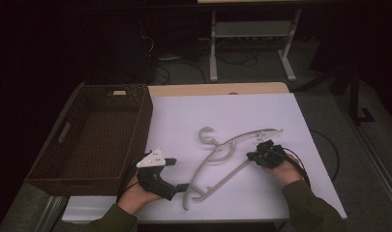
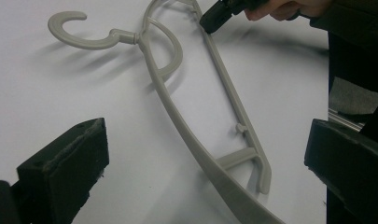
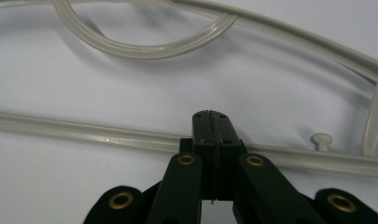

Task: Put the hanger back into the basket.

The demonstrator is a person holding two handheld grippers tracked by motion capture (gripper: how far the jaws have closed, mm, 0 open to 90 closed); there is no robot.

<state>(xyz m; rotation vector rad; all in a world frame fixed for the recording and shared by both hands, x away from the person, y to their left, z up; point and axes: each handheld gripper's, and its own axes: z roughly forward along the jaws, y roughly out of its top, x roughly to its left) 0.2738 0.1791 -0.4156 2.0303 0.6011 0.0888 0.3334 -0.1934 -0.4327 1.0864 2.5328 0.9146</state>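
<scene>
A grey plastic clothes hanger (image 1: 217, 144) lies flat on the white table, hook toward the far side. My left gripper (image 1: 178, 174) rests by the hanger's near end with its jaws wide apart. In the left gripper view, the hanger (image 2: 177, 126) runs between and beyond the two jaws (image 2: 205, 154) without touching them. My right gripper (image 1: 249, 155) is shut, its tips at the hanger's straight lower bar. In the right gripper view the closed tips (image 3: 211, 122) sit just over that bar (image 3: 84, 130), with nothing held between them. The right gripper (image 2: 212, 21) also appears in the left gripper view, by the bar.
A dark woven basket (image 1: 144, 121) stands at the table's left side, its inside bare. The white tabletop (image 1: 261, 111) stretches behind the hanger. Beyond the far edge are a dim floor, cables and a metal stand (image 1: 251, 29).
</scene>
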